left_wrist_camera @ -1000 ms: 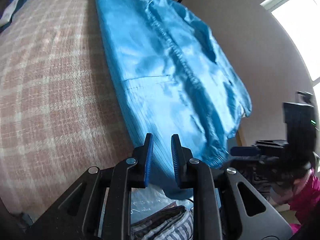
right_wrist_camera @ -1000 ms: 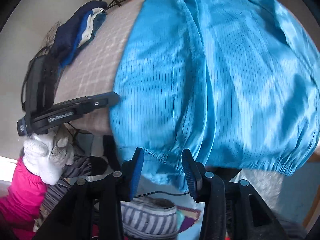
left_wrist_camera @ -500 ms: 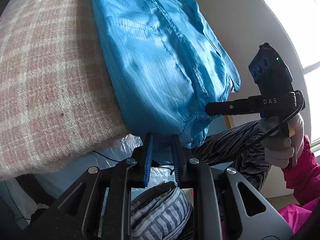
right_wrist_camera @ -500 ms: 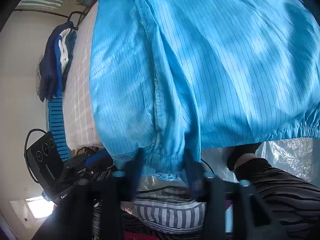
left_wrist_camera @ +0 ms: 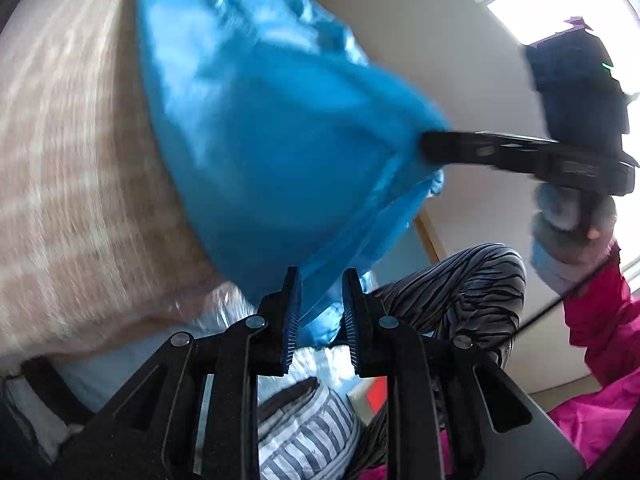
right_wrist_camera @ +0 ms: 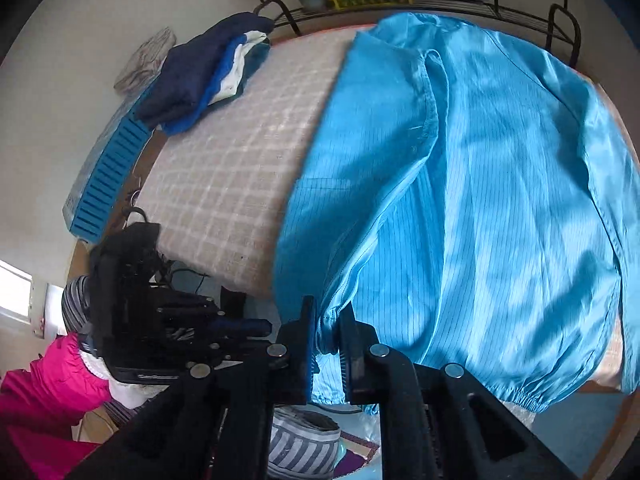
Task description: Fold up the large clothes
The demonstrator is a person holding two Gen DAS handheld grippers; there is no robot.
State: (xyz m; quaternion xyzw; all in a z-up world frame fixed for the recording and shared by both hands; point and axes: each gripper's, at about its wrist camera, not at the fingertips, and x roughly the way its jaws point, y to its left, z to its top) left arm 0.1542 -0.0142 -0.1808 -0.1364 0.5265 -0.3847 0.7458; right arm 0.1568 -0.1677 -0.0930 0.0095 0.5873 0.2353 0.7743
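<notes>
**Hem pinched at both corners**

Our left tongs (left_wrist_camera: 318,304) clamp the blue coat (right_wrist_camera: 460,184) hem; our right tongs (right_wrist_camera: 326,344) are closing on it. The coat lies on the checked bed (right_wrist_camera: 224,184). Next, we judge, carry the hem toward the collar.

Both grippers angled downward, each pinching a fold of cloth

The left gripper (left_wrist_camera: 319,312) is held narrow, blue fabric caught between its ribbed pads. The right gripper (right_wrist_camera: 327,354) is seen closing its jaws on a gathered hem, and is carried by a gloved hand (left_wrist_camera: 568,236) with a pink sleeve (left_wrist_camera: 600,320) behind it
</notes>
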